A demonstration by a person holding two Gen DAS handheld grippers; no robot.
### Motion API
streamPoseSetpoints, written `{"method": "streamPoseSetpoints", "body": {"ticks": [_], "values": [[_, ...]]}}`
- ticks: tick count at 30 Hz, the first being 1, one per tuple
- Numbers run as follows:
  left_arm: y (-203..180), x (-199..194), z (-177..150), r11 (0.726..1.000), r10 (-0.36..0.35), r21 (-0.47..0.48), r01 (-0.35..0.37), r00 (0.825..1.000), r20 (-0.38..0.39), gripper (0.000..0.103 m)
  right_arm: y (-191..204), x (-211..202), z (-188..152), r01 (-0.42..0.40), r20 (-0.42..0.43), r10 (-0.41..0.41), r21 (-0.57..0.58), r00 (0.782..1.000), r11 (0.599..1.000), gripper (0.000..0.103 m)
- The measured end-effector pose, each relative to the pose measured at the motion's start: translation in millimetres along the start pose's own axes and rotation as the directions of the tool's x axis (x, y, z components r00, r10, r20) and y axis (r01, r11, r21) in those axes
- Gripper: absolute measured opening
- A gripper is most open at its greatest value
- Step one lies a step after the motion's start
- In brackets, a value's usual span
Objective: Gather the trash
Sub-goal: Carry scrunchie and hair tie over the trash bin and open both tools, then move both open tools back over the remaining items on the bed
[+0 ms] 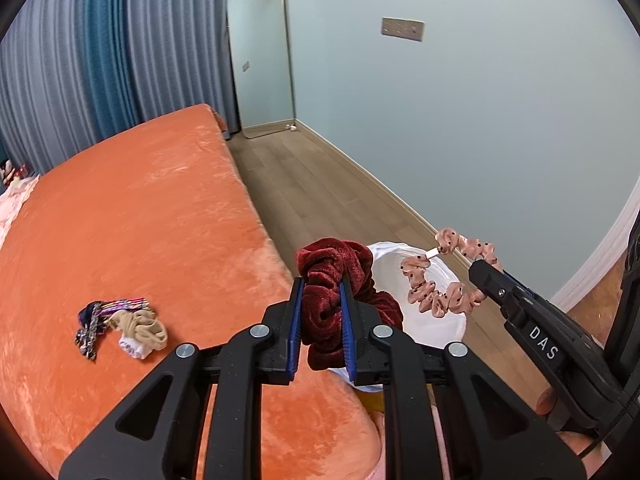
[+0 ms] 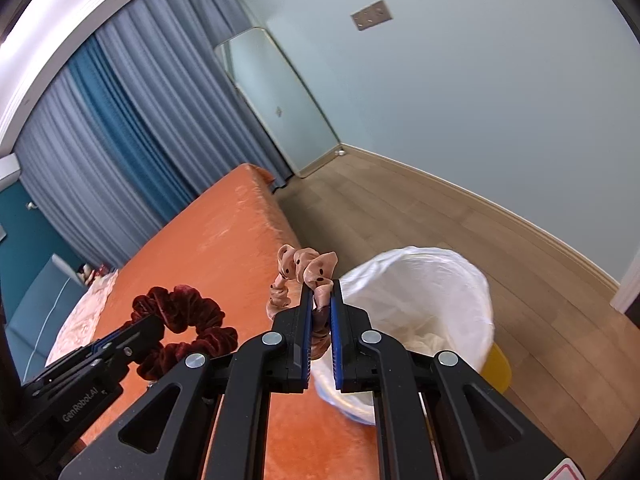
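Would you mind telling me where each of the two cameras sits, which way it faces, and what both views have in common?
Left wrist: on the left gripper, looking along its fingers over the orange bed toward the white-lined bin; it clamps the dark red scrunchie. The right gripper enters from the right.
Right wrist: on the right gripper, facing the bin, clamping the pink dotted scrunchie. The left gripper shows at lower left.
Shared: bed, bin, both scrunchies, mirror, curtains.
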State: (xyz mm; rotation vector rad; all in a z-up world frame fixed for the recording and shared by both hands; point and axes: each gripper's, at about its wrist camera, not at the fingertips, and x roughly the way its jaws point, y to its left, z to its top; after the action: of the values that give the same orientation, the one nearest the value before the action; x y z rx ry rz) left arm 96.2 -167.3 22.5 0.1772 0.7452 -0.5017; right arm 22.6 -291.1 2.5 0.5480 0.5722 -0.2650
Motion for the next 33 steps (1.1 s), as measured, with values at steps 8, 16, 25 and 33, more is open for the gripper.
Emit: {"method": "streamPoseSetpoints", "body": {"ticks": [8,16,25,33], "values": [[-23.7,14.4,1.4,0.999,-0.029,0.043,0.030,0.999,-0.020,0.017,-22.6,7.2,-5.8,0.041,-0.015,-0.040,0.029,0.999,0.999,0.008],[-38.7,27.9,5.1,0.996,-0.057,0.065,0.059,0.998,-0.040,0.017,-29.2,11.7,-7.0,0.064,-0.027,-0.063,0.036,0.998,0.997,0.009],[-34.3,36.3,12.3,0.997,-0.073,0.012,0.074,0.997,-0.029,0.042,-23.9,22.9,-3.3,0.107,-0.023,-0.107,0.000,0.994,0.994,0.020],[-15.5,34.7,11.9,0.999,-0.038,-0.040,0.037,0.999,-0.028,0.050,-17.0,28.7,-2.2,0.099,-0.046,-0.100,-0.020,0.994,0.995,0.020]]}}
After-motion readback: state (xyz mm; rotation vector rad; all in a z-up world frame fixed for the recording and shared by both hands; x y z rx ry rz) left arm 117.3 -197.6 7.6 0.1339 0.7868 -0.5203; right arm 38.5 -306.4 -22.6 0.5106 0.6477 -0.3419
